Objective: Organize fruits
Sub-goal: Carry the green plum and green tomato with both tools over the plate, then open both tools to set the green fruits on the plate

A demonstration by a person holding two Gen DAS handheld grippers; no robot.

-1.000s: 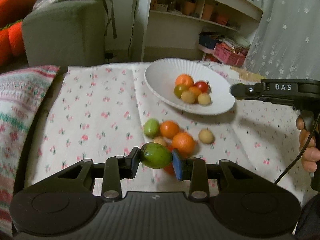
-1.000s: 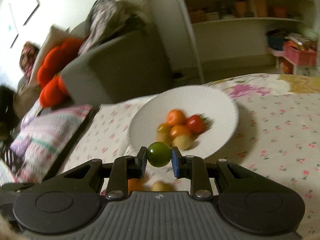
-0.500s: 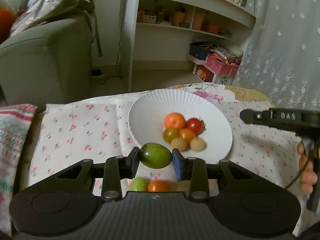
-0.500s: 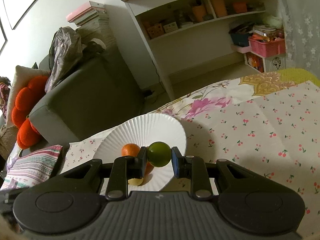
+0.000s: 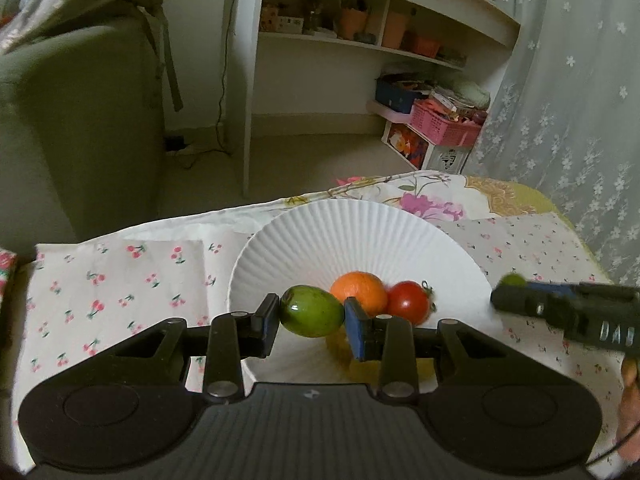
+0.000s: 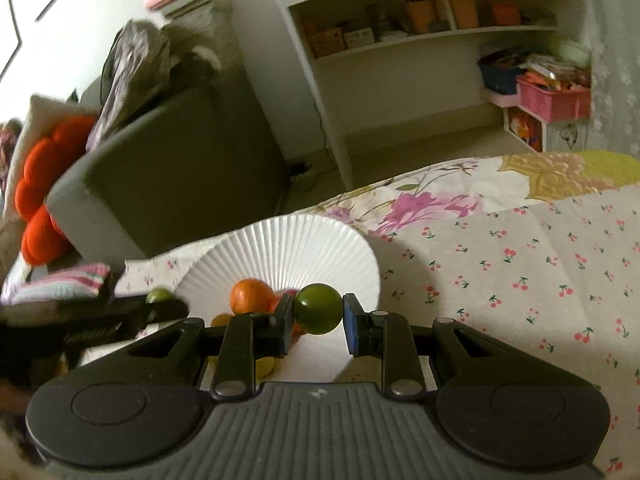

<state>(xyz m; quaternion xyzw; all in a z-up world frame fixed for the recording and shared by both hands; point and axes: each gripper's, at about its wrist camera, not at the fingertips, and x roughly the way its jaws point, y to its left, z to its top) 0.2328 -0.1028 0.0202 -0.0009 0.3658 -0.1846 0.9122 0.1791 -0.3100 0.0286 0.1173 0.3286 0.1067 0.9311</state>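
Observation:
My left gripper [image 5: 311, 317] is shut on an oval green fruit [image 5: 312, 311] and holds it over the near part of the white ribbed plate [image 5: 352, 232]. An orange [image 5: 359, 291] and a red tomato [image 5: 408, 302] lie on the plate just behind it; yellowish fruits show below, partly hidden. My right gripper [image 6: 318, 315] is shut on a round green fruit [image 6: 319, 309] above the plate's [image 6: 296, 248] right edge. It also shows in the left wrist view [image 5: 508, 298] at the plate's right rim. The orange [image 6: 251, 295] shows in the right wrist view too.
The plate stands on a cherry-print cloth [image 5: 120, 280] over a low table. A grey sofa [image 5: 72, 128] stands at the left, a white shelf unit [image 5: 360, 52] behind, a pink basket [image 5: 444, 126] on the floor and a curtain [image 5: 580, 100] at the right.
Both grippers have moved forward with their green fruits to the plate. The loose fruits on the cloth have dropped out of the left wrist view.

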